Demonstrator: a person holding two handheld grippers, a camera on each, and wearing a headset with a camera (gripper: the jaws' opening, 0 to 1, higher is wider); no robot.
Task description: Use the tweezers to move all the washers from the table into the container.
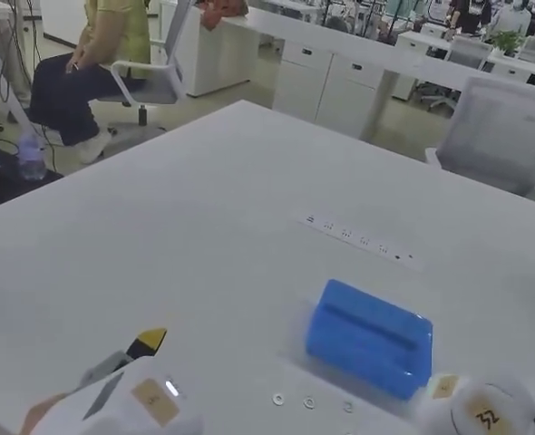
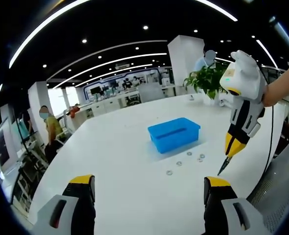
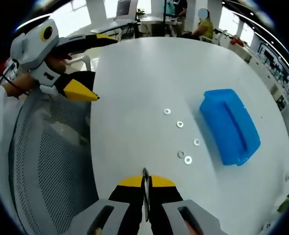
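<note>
1. Blue container (image 3: 230, 126) is sitting on the white table (image 1: 204, 227). No washer is showing inside it, though its floor is partly hidden.
2. Washers (image 3: 180, 124) — five by count in the right gripper view — are lying loose on the table in a scattered line just beside the container. None is touching it, and two are lying close together.
3. Right gripper (image 3: 145, 178) is clamping the tweezers (image 3: 145, 196) between jaws drawn together. In the left gripper view the tips are pointing down at the table, near the washers but touching none.
4. Left gripper (image 2: 149, 180) is carrying nothing, its jaws standing wide apart, off to the side of the washers.
5. Progress, as a judgement: the transfer is only beginning — the tool is in hand, and every visible washer is waiting to be lifted into the container.
6. Surface is presenting a smooth white top with a socket strip (image 1: 363, 240) set into it. Thin, flat washers are likely proving awkward to pinch there.
7. Room is appearing as an open-plan office with ceiling light strips (image 2: 110, 49), white cabinets (image 1: 331, 86), a grey mesh chair (image 1: 503, 131), a potted plant (image 2: 208, 81) and a seated person (image 1: 95, 63) at the far side.
</note>
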